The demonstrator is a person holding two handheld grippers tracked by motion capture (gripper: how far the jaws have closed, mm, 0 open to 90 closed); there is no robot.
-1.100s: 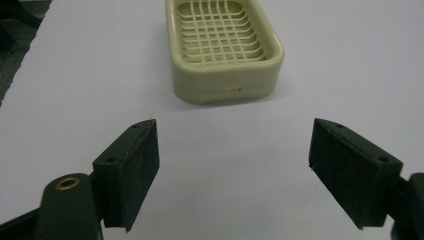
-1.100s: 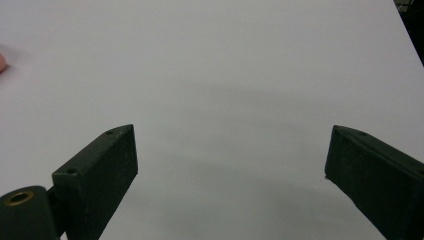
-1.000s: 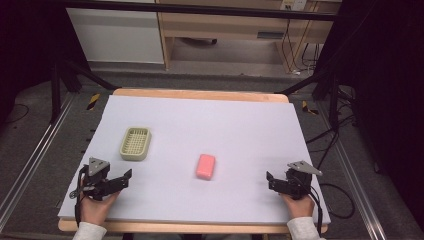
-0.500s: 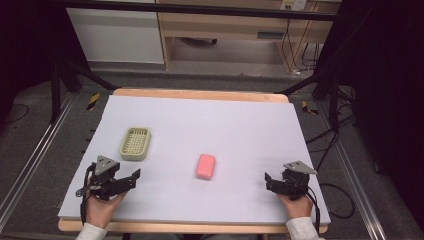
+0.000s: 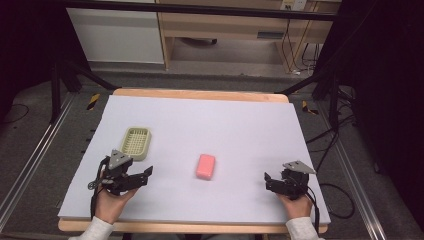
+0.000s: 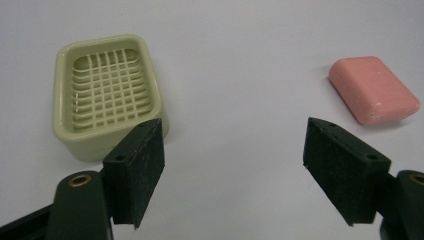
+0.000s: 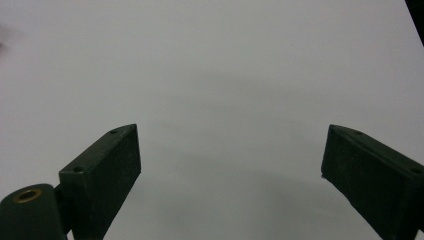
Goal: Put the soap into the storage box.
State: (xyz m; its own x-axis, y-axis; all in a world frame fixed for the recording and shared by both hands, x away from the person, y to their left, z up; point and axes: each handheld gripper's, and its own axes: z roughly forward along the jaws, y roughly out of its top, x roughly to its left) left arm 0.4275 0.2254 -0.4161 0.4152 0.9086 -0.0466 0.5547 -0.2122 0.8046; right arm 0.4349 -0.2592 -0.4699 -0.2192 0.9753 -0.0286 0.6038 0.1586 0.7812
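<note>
A pale green soap dish with a grid floor sits on the left of the white mat, and a pink soap bar lies near the middle. My left gripper hovers just in front of the dish, pointing right toward the soap. It is open; its jaws have just been closing, with nothing between them. In the left gripper view the dish lies beyond the left jaw and the soap at upper right, past the gripper. My right gripper rests open at the front right, over bare mat.
The white mat covers a wooden table whose edge shows at the back. Dark stand legs and cables lie on the floor on both sides. A cabinet and shelves stand behind the table.
My left hand has moved forward and to the right, rising a little, and now sits just in front of the dish. Its jaws stand narrower. The right hand has stayed put.
</note>
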